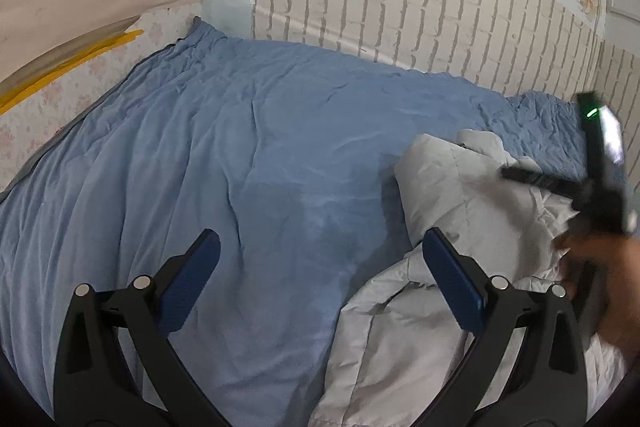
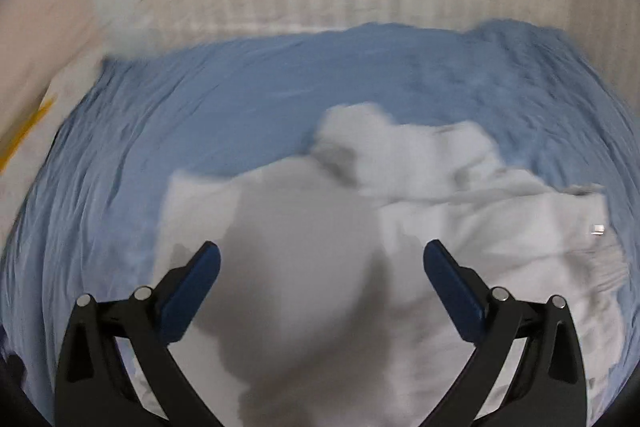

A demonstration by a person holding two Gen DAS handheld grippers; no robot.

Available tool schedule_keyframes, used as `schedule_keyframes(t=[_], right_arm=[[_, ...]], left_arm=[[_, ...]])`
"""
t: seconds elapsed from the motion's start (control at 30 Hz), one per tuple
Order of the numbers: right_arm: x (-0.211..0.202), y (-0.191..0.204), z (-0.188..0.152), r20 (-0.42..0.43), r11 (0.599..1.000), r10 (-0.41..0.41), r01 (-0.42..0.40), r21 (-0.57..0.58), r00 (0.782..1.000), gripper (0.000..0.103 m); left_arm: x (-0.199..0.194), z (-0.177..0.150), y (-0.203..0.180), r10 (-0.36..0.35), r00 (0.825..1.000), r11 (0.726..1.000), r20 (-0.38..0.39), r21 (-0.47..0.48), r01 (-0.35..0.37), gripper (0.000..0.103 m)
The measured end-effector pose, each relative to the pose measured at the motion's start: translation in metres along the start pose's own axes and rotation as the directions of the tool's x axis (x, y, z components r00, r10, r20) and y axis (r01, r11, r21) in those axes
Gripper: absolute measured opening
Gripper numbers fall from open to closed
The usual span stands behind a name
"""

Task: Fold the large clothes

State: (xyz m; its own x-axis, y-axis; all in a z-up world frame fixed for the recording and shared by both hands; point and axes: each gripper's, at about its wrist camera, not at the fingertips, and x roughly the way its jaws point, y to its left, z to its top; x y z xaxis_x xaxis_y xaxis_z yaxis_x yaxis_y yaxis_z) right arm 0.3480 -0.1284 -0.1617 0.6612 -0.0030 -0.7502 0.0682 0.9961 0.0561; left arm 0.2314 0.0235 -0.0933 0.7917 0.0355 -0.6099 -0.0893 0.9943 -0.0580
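A light grey padded jacket (image 1: 452, 227) lies crumpled on the blue bed sheet (image 1: 240, 155), at the right of the left wrist view. My left gripper (image 1: 320, 247) is open above the sheet, its right finger over the jacket's edge, nothing between the fingers. The right gripper's body (image 1: 600, 163) shows blurred at the far right there, held by a hand (image 1: 592, 251) over the jacket. In the blurred right wrist view the jacket (image 2: 400, 187) fills the lower middle, and my right gripper (image 2: 320, 259) hangs open above it, holding nothing.
The bed runs along a white brick-pattern wall (image 1: 400, 7) at the back. A floral panel with a yellow strip (image 1: 60, 75) borders the bed on the left. Bare sheet lies left of the jacket.
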Motion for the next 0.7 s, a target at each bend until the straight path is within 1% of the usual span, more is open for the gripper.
schedule_keyframes(t=[0.07,0.1,0.13,0.2,0.27,0.3,0.37,0.4,0.47,0.57,0.63,0.67,0.7], right_arm=[[0.035,0.013,-0.024,-0.100,0.999,0.009,-0.014,-0.047,0.995,0.102],[0.041,0.015,-0.033,-0.094,0.998,0.004,-0.009,-0.057,0.996,0.102],[0.045,0.017,-0.042,-0.080,0.997,-0.019,0.012,-0.081,0.997,0.102],[0.050,0.017,-0.043,-0.103,0.997,-0.022,0.014,-0.073,0.994,0.102],[0.047,0.017,-0.037,-0.128,0.997,-0.032,0.022,-0.078,0.991,0.102],[0.040,0.018,-0.033,-0.116,0.996,-0.049,0.039,-0.085,0.992,0.101],[0.018,0.012,-0.026,-0.013,0.987,-0.125,0.123,-0.101,0.992,0.101],[0.006,0.005,-0.025,0.056,0.979,-0.171,0.176,-0.105,0.984,0.101],[-0.003,-0.009,-0.026,0.096,0.973,-0.199,0.209,-0.100,0.975,0.101],[-0.009,-0.036,-0.027,0.118,0.945,-0.315,0.323,-0.050,0.942,0.101],[-0.011,-0.058,-0.028,0.105,0.929,-0.369,0.371,0.002,0.923,0.101],[-0.011,-0.064,-0.027,0.100,0.923,-0.384,0.384,0.020,0.918,0.101],[-0.012,-0.076,-0.027,0.099,0.909,-0.417,0.414,0.042,0.904,0.101]], left_arm=[[0.003,0.000,0.005,-0.001,1.000,1.000,-0.006,-0.014,0.001,0.100],[0.005,0.001,0.011,0.002,1.000,1.000,-0.012,-0.028,-0.002,0.100],[0.008,0.001,0.015,0.007,1.000,0.999,-0.016,-0.039,-0.008,0.100],[0.013,0.002,0.030,0.024,0.999,0.996,-0.031,-0.090,-0.027,0.100],[0.016,0.003,0.044,0.015,0.999,0.988,-0.043,-0.154,-0.021,0.100],[0.018,0.003,0.051,0.002,0.999,0.982,-0.050,-0.190,-0.011,0.100],[0.019,0.002,0.059,-0.012,0.998,0.973,-0.055,-0.229,-0.001,0.100],[0.019,0.002,0.061,-0.014,0.999,0.971,-0.051,-0.241,0.001,0.100],[0.019,0.002,0.060,-0.009,0.999,0.972,-0.049,-0.235,-0.002,0.100],[0.020,0.002,0.052,-0.005,0.999,0.979,-0.048,-0.204,-0.005,0.100],[0.021,0.001,0.046,-0.004,0.999,0.983,-0.049,-0.183,-0.005,0.100],[0.022,0.001,0.045,-0.001,0.999,0.984,-0.048,-0.176,-0.007,0.100],[0.023,0.001,0.043,0.001,0.999,0.986,-0.048,-0.168,-0.009,0.100]])
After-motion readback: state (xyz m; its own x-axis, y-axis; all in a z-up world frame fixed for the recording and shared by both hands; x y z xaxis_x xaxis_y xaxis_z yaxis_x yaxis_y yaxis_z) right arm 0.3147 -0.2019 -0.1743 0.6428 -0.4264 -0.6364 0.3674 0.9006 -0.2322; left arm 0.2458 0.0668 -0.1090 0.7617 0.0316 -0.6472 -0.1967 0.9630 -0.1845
